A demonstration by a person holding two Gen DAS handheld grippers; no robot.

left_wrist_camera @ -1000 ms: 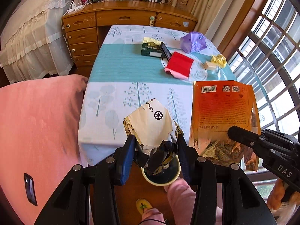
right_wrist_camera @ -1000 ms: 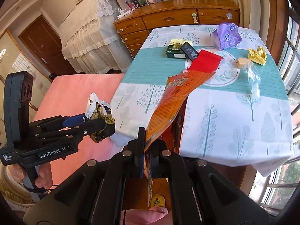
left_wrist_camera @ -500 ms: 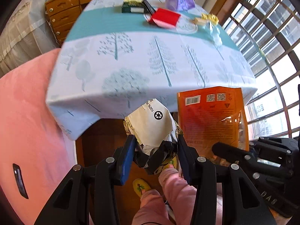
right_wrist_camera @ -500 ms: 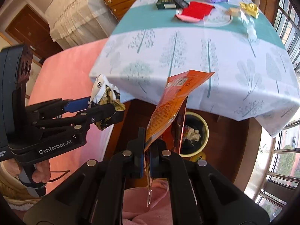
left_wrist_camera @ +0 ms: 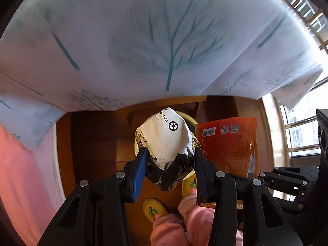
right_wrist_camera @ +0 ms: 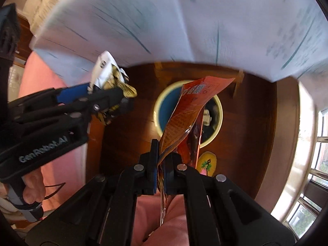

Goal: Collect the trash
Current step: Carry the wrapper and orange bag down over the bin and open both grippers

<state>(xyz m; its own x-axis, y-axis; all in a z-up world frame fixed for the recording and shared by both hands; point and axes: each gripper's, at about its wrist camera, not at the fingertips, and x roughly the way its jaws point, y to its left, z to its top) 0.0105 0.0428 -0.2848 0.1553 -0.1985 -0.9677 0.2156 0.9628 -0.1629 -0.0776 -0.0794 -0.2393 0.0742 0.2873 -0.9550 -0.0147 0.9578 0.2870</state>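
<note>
My left gripper (left_wrist_camera: 170, 155) is shut on a crumpled white and gold wrapper (left_wrist_camera: 167, 137) with a recycling mark, held above the round yellow-rimmed trash bin (left_wrist_camera: 137, 143) on the floor. It also shows in the right wrist view (right_wrist_camera: 108, 92), with the wrapper (right_wrist_camera: 104, 69) left of the bin (right_wrist_camera: 164, 110). My right gripper (right_wrist_camera: 161, 153) is shut on an orange snack bag (right_wrist_camera: 184, 110) that hangs over the bin's mouth. The bag also shows in the left wrist view (left_wrist_camera: 227, 143).
The tree-print tablecloth (left_wrist_camera: 143, 41) overhangs the bin from above. The floor is dark wood (right_wrist_camera: 127, 135). A pink bed cover (left_wrist_camera: 24, 174) lies to the left. The person's yellow slippers (left_wrist_camera: 153, 208) and pink trousers are below. Windows (right_wrist_camera: 319, 153) stand at the right.
Both grippers have dropped below the table edge and tilted down toward the floor. The tabletop items have left view. The bin now lies under the wrapper and the bag.
</note>
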